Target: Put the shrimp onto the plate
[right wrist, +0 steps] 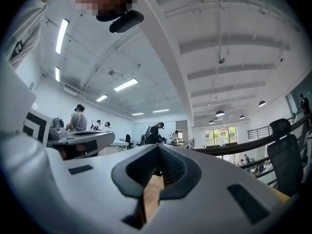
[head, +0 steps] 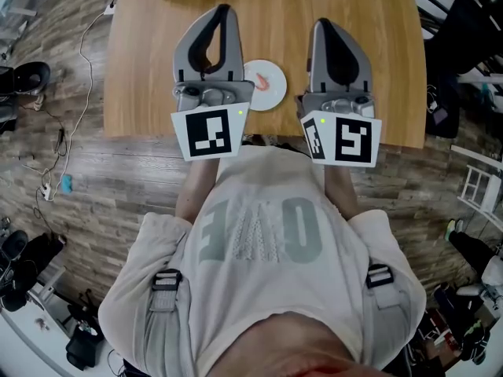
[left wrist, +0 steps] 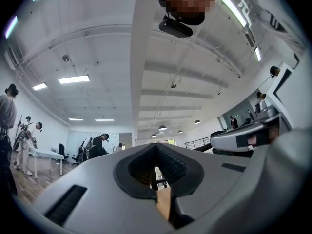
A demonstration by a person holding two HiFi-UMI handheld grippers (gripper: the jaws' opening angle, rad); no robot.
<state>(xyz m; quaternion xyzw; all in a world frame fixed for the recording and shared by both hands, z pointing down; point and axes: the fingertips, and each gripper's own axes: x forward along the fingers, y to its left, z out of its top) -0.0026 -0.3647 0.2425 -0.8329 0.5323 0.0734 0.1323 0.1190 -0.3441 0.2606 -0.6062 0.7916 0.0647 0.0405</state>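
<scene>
Head view: the shrimp [head: 268,81] lies on the white plate [head: 253,68], near the front edge of the wooden tabletop [head: 369,22]. The plate shows between the left gripper [head: 222,12] and the right gripper [head: 324,23], both held high, close to the person's chest.

Left gripper view: the jaws are pressed together on nothing and aim out across the room, slightly upward.

Right gripper view: here too the jaws are pressed together with nothing between them, pointing out into the hall.

The placing step looks finished. What remains, probably, is only to keep both grippers clear of the plate.
</scene>
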